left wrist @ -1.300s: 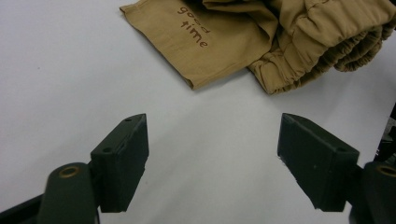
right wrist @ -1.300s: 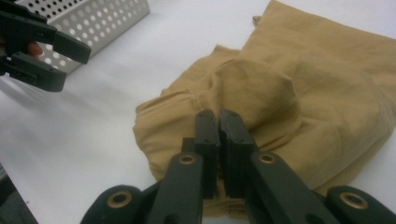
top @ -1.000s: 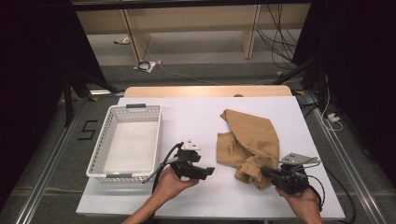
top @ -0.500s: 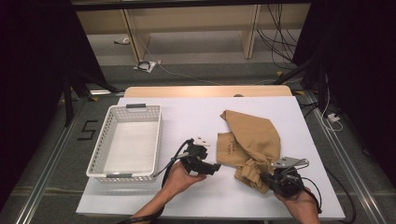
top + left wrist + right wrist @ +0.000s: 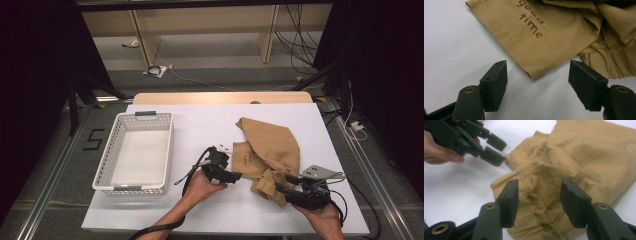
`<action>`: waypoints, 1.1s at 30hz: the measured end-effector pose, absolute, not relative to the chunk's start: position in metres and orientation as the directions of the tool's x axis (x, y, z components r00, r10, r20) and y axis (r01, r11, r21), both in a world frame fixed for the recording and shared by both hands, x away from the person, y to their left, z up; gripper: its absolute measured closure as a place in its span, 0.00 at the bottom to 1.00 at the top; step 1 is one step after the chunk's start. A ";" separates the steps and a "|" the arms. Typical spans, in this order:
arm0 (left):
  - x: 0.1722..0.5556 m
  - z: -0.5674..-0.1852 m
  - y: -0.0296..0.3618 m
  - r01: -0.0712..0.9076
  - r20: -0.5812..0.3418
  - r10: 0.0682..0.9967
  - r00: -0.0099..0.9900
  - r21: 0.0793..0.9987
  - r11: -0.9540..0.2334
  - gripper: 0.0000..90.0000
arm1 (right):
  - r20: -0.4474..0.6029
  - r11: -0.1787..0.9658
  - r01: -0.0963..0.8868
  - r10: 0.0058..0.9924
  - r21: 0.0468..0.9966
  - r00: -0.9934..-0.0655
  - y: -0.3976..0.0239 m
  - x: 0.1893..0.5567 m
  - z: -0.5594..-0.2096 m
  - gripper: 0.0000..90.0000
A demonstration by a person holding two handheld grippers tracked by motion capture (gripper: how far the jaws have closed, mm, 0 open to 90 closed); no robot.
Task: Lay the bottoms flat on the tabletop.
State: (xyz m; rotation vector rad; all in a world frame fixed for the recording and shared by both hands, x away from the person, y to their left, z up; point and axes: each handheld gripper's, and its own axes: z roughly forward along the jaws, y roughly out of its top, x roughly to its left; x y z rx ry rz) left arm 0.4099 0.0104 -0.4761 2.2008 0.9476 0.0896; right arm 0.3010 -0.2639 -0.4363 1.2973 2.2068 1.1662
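One hand-held gripper (image 5: 281, 185) just released the garment (image 5: 270, 150).

White table (image 5: 200, 125) w/ basket (image 5: 116, 150), tan garment (image 5: 272, 145)

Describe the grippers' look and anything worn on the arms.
Both the left gripper and the right gripper are black, each with two blocky, flat-faced jaws on arms with brass-ringed pivots. A black cable trails from the left one; a grey three-cornered plate tops the right. Forearms are bare, no sleeves.
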 end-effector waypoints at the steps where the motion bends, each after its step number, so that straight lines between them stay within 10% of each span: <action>1: 0.410 -0.476 0.010 0.604 -0.208 0.655 0.726 0.647 -0.465 0.35 | 0.119 0.251 0.570 0.838 0.782 -0.532 -0.264 0.301 -0.436 0.56; 12: 0.417 -0.482 -0.003 0.601 -0.198 0.651 0.733 0.638 -0.482 0.41 | 0.138 0.231 0.564 0.834 0.793 -0.535 -0.266 0.302 -0.436 0.53; 18: 0.414 -0.482 -0.006 0.582 -0.179 0.640 0.747 0.643 -0.499 0.55 | 0.134 0.231 0.565 0.837 0.792 -0.530 -0.267 0.302 -0.436 0.53; 25: 0.411 -0.483 -0.009 0.567 -0.144 0.642 0.753 0.637 -0.522 0.93 | 0.145 0.215 0.560 0.837 0.800 -0.528 -0.267 0.302 -0.435 0.52; 33: 0.410 -0.481 -0.007 0.560 -0.143 0.627 0.765 0.628 -0.540 0.97 | 0.147 0.225 0.547 0.820 0.807 -0.554 -0.263 0.299 -0.433 0.52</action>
